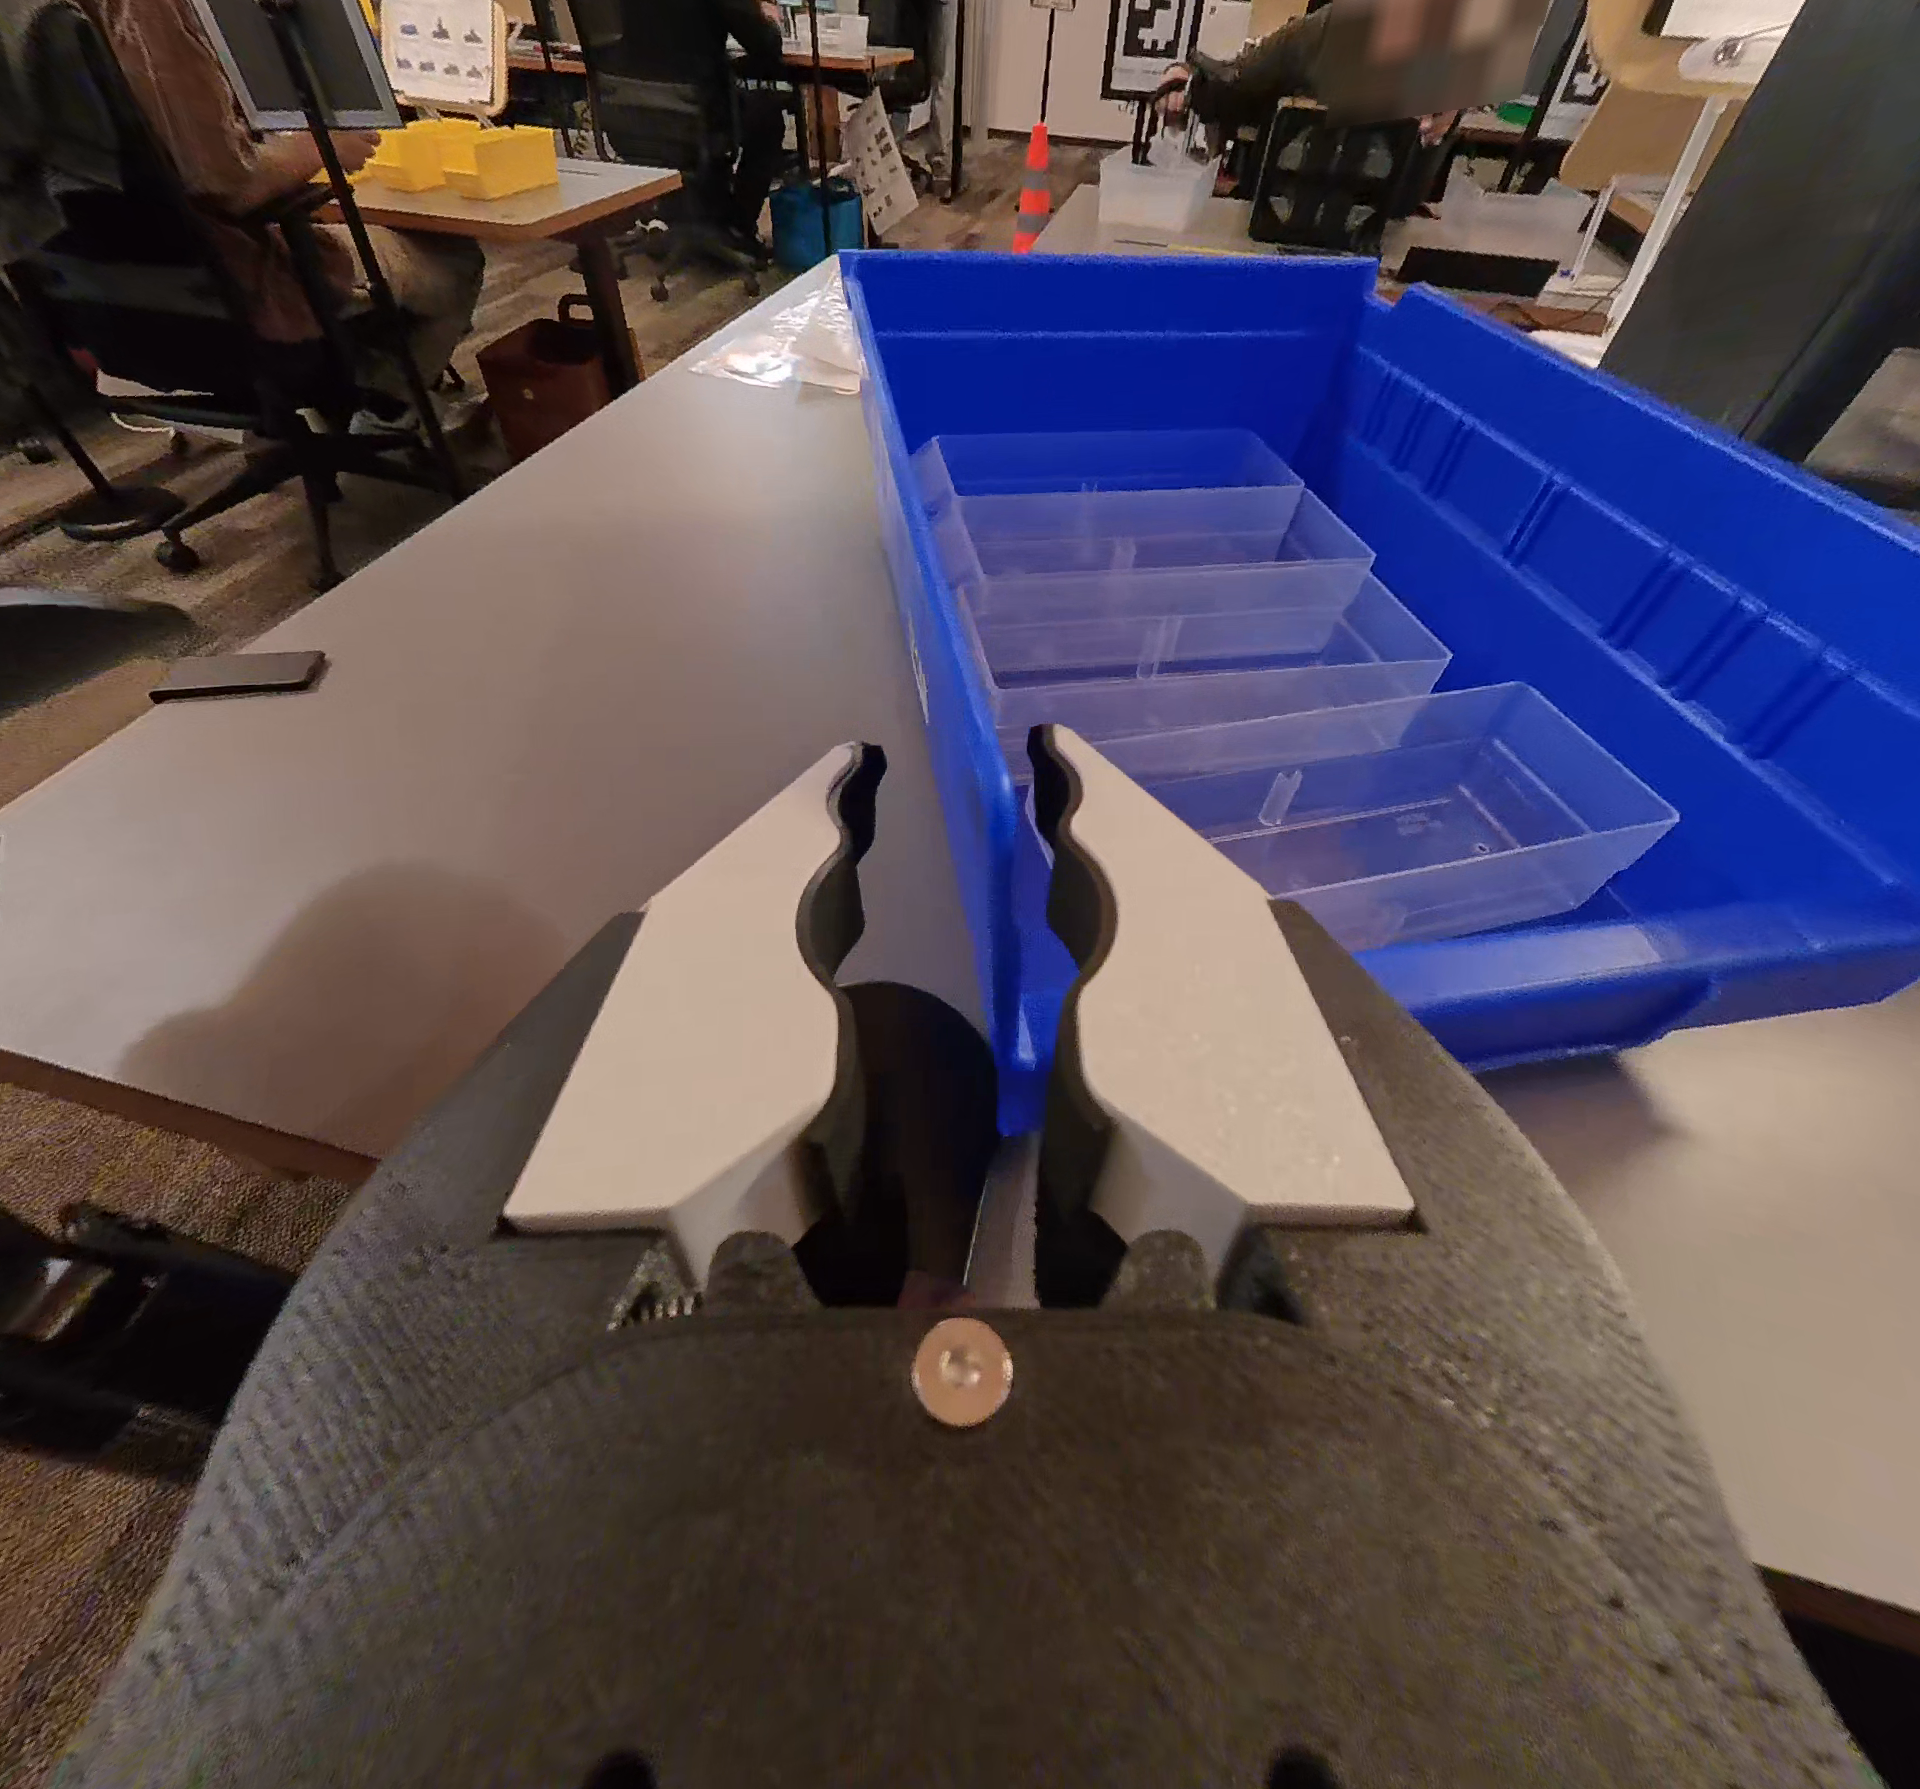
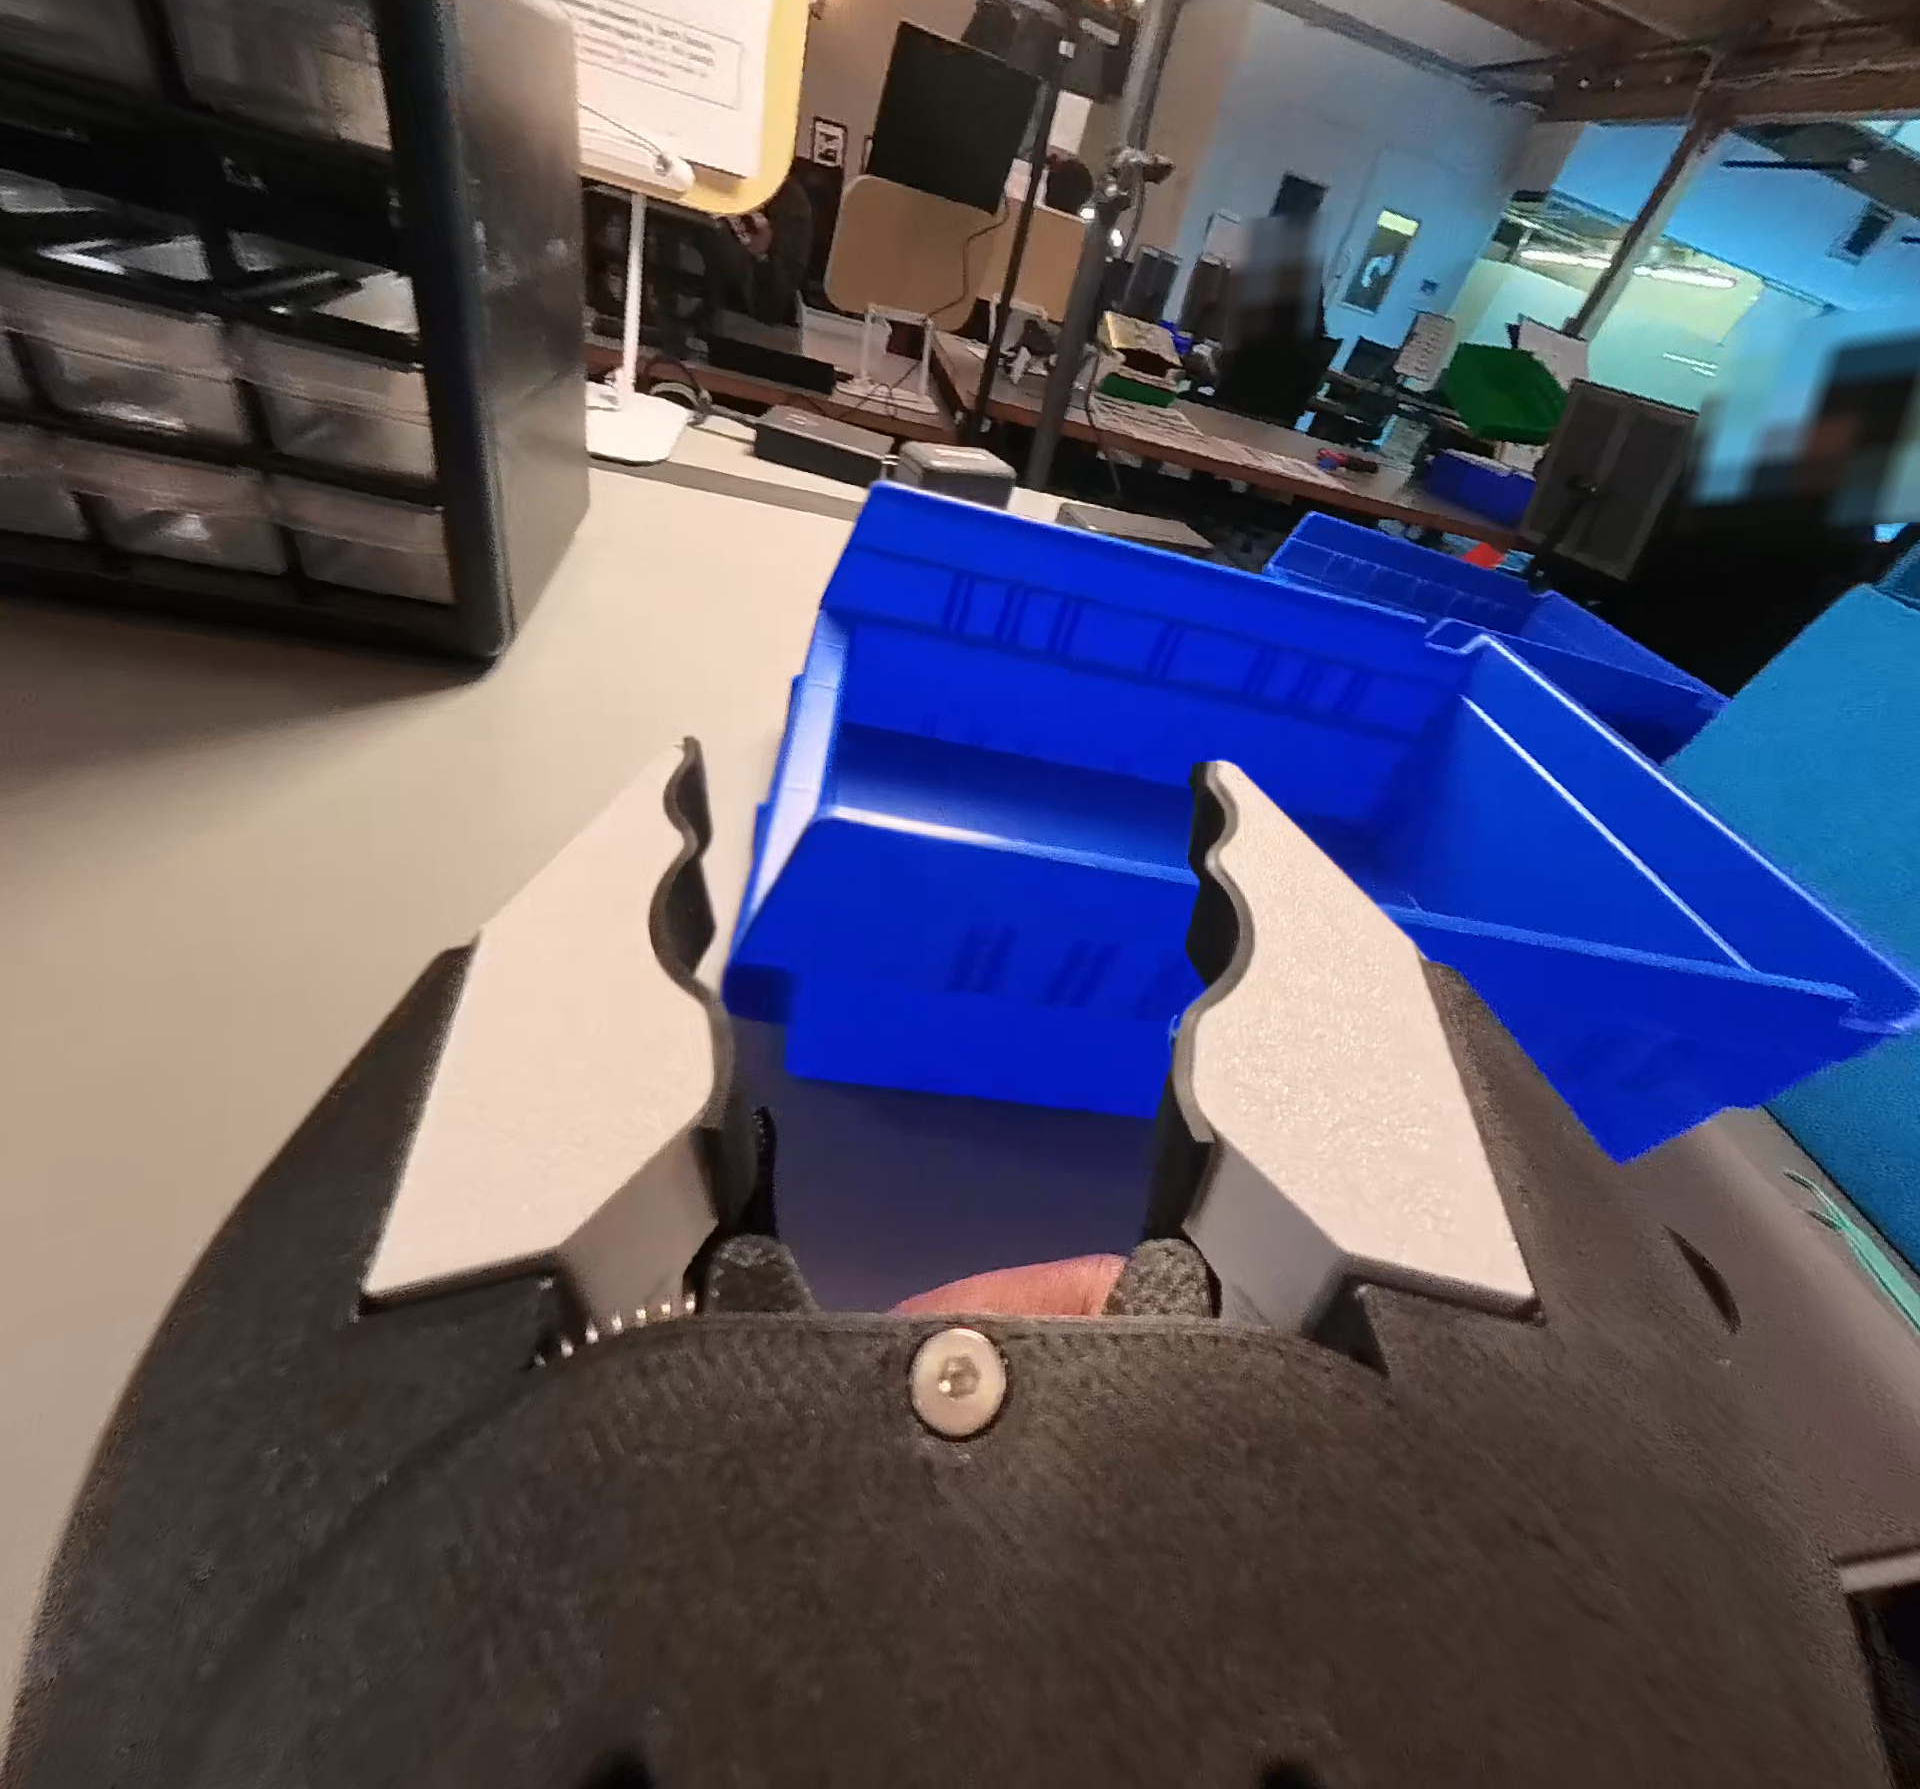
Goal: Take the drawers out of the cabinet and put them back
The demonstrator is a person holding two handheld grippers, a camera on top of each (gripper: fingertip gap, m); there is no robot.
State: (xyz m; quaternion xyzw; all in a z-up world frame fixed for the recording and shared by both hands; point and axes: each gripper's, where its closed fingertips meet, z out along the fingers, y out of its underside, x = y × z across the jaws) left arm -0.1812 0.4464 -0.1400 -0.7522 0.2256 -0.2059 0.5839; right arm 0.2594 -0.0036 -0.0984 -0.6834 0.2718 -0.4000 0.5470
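A blue bin (image 1: 1122,326) stands on the grey table (image 1: 520,700) and holds several clear plastic drawers (image 1: 1403,804) in a row. My left gripper (image 1: 954,747) straddles the bin's left wall near its front corner. The right finger is inside the bin against the wall, and table shows between the left finger and the wall, so nothing is gripped. In the right wrist view my right gripper (image 2: 948,763) is wide open and empty in front of the bin's low end wall (image 2: 935,929). The black cabinet (image 2: 260,285) with clear drawers stands at the far left.
A black phone (image 1: 239,674) lies on the table at the left, and a clear plastic bag (image 1: 790,347) lies behind the bin. A second blue bin (image 2: 1455,576) sits beyond the first. People sit at desks in the background.
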